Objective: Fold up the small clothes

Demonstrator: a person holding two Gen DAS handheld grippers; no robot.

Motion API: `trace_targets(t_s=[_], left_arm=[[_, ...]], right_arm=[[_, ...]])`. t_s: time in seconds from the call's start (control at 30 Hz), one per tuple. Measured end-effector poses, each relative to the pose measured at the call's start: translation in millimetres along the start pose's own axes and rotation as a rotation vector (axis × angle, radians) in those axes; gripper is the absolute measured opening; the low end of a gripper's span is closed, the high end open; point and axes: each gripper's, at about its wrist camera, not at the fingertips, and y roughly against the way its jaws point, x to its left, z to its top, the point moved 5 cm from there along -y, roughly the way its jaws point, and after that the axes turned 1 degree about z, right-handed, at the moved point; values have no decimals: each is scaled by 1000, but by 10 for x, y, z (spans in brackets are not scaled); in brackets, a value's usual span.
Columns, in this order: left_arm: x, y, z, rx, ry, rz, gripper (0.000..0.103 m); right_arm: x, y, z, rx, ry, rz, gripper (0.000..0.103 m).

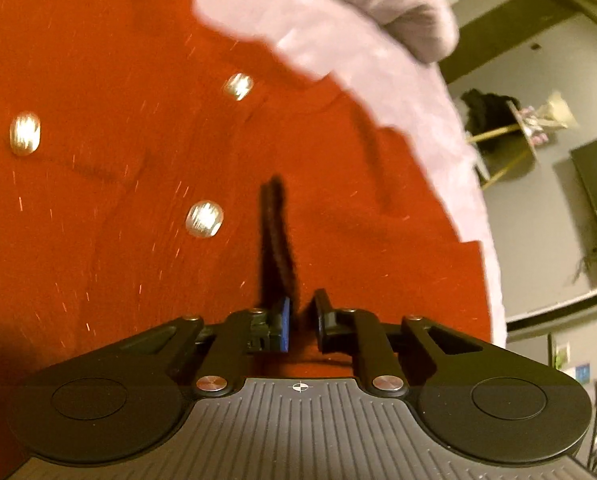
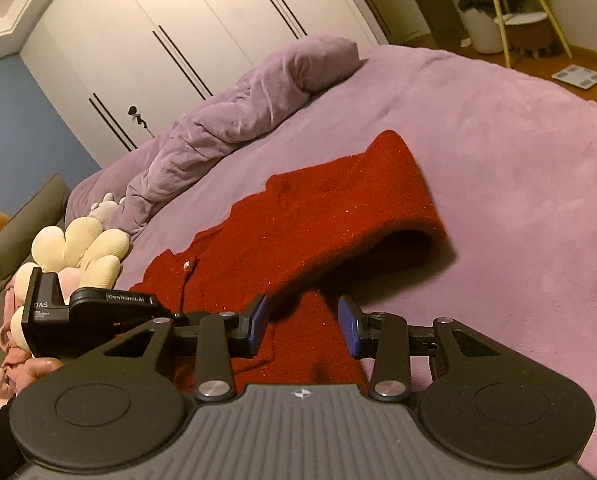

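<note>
**Red cardigan, fold under way**

Left tool (image 1: 300,316): jaws drawn narrow, red knit between them, so it reads as holding the red cardigan (image 1: 178,200) (view is motion-blurred, grip judged rather than certain). Right tool (image 2: 302,328): jaws wide, nothing held, hovering just above the near edge of the cardigan (image 2: 298,248).

Cardigan lies on the purple bed cover (image 2: 518,160), straight ahead of the right tool. Its far right part arches up off the cover, folded partway. Three shiny buttons (image 1: 204,219) show ahead and left of the left tool.

Progress, judged: one side is coming over; the rest is unfolded and the piece is not yet a neat stack.

Surroundings: rumpled purple duvet (image 2: 238,120) beyond the cardigan, soft toys (image 2: 82,248) to the right tool's left, wardrobe doors (image 2: 178,20) behind. Nothing lies on the cover close to the cardigan; the raised arch may flop back.
</note>
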Motion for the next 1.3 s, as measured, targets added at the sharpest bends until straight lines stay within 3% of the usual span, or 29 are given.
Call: trace_targets(t_s=[0.13,0.23,0.3,0.37,0.47,0.57,0.63,0.67,0.7,0.77,0.87,1.07,1.2,1.3], left_arm=[[-87,450,217,-106,-132,-16,13],[23,764,399,-224,-259,140,13],[158,858,470,-284,-341,287,14],[345,848,474,-310,-352,387,20],[513,682,424,-246,-301,365,48],[603,529,424,-235,-243,324,52],[661,504,513,-244,-160,299,37],[689,507,567,-241,-121,283,18],[703,527,606,-244,-94,270,15],[718,682,645,-284,-104,246,13],[591,939,723,-366,-201,253,12],[649,1406,855,-485,-321,404,11],[911,1346,803,-425,-306,468,7],[1027,1223,723,-383,-288,496,6]], right_arm=[[109,-92,98,-4,-17,33,43],[143,-253,124,22,-60,49,46],[158,-374,124,37,-92,54,46],[162,-488,121,48,-138,70,46],[108,-661,129,56,-228,76,46],[24,-812,132,57,-300,58,43],[-31,-875,129,56,-347,53,37],[-53,-889,128,48,-368,56,27],[-61,-902,129,42,-378,59,23],[-27,-924,133,33,-372,64,20],[53,-957,148,30,-359,88,23],[145,-1045,144,38,-332,50,28],[269,-1136,116,52,-238,12,28],[314,-1184,110,53,-142,-67,15]])
